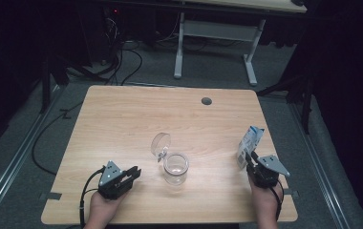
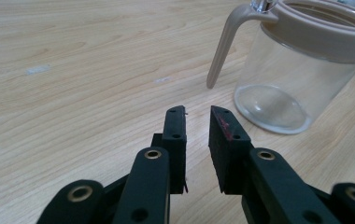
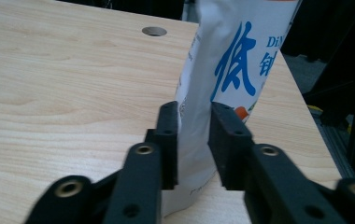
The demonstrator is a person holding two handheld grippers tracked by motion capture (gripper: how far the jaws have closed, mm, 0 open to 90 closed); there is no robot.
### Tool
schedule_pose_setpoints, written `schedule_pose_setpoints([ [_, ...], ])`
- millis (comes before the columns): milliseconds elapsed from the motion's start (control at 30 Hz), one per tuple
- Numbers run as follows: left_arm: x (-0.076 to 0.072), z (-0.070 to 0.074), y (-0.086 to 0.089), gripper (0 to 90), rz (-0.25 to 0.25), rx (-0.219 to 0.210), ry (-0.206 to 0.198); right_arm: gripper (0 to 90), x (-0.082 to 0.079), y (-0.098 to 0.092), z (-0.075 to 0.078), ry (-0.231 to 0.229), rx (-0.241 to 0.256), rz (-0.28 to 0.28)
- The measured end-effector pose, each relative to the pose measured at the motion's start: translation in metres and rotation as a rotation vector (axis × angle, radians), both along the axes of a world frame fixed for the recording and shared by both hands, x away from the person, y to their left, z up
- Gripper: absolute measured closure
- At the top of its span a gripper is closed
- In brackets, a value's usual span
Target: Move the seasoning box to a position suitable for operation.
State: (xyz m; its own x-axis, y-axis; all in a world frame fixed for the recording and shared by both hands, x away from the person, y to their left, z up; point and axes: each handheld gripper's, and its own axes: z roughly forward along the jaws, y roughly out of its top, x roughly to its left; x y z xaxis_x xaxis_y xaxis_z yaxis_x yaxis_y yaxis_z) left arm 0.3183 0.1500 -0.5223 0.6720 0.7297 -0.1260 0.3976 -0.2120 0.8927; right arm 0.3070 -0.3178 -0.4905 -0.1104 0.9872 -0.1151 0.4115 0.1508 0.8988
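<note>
Two grippers are in my hands at the near edge of the table (image 1: 122, 114). My right gripper (image 1: 254, 160) clamps one white pouch (image 1: 249, 144) with blue print, held upright close to the right table edge; my left gripper (image 1: 133, 174) is released, jaws slightly apart on nothing, resting just left of one glass jar (image 1: 176, 167). The jar stands near the table centre, its hinged lid (image 1: 161, 142) swung open. Open tabletop lies between jar and pouch, and across the far half up to one grommet hole (image 1: 206, 101).
</note>
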Motion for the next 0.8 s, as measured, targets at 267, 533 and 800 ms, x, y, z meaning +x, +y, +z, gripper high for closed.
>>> schedule_pose_setpoints([
  [267, 0.002, 0.001, -0.010, 76.2, -0.033, 0.009, -0.008, 88.5, -0.012, -0.021, 0.000, 0.001, 0.041, -0.028],
  [533, -0.002, 0.000, -0.005, 75.7, -0.028, 0.009, -0.010, 63.4, -0.004, -0.022, 0.002, -0.016, 0.104, 0.027],
  [800, -0.002, -0.001, -0.002, 75.7, -0.022, 0.005, -0.003, 65.2, 0.006, -0.025, -0.001, 0.008, 0.128, -0.001],
])
